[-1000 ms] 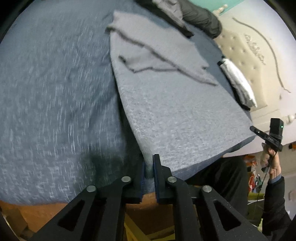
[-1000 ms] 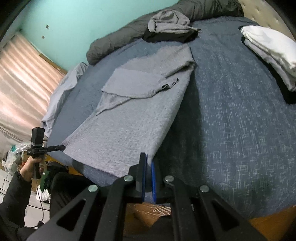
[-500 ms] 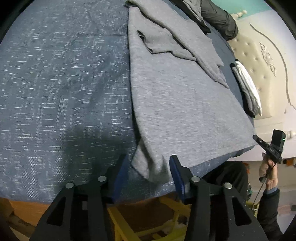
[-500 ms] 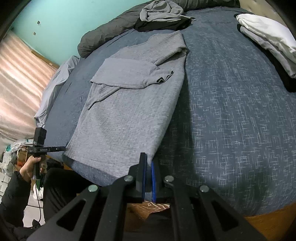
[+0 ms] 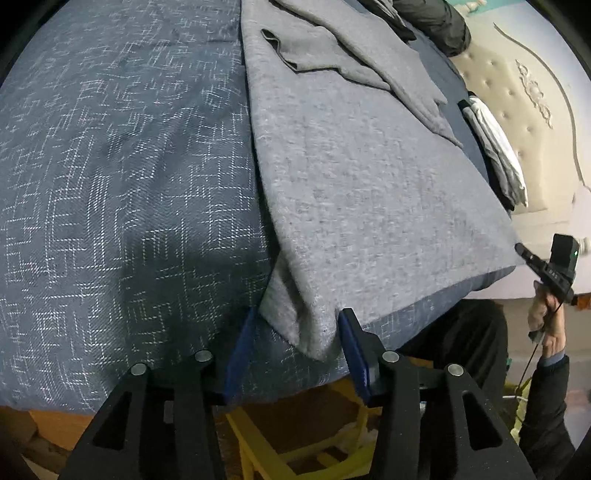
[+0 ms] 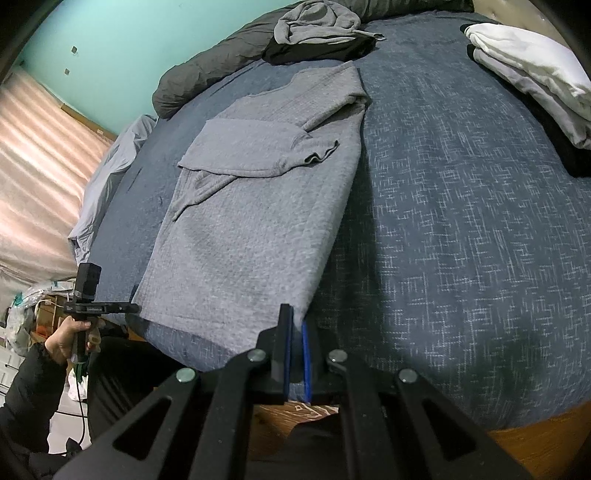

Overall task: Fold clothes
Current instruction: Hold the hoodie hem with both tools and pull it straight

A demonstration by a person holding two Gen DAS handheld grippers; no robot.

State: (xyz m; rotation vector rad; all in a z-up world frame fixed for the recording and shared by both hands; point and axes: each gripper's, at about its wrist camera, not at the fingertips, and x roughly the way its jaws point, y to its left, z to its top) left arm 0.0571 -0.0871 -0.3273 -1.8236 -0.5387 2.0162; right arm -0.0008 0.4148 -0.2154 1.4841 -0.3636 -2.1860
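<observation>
A grey sweater lies flat on the blue bed cover, sleeves folded across its upper part. Its hem reaches the near edge of the bed. My left gripper stands over the hem's left corner. That corner lies loose between the blue pads, which do not press it, and the jaws are closing. In the right wrist view the sweater runs away from me, and my right gripper is shut on its right hem corner.
Folded white and grey clothes are stacked at the right side of the bed cover. A grey hoodie on a black garment and a dark duvet lie at the far end. A yellow frame stands below the bed edge.
My left gripper has let go of the hem corner, opened its jaws and sunk toward the bed. The sweater has settled flat. My right gripper stays shut on its corner.
</observation>
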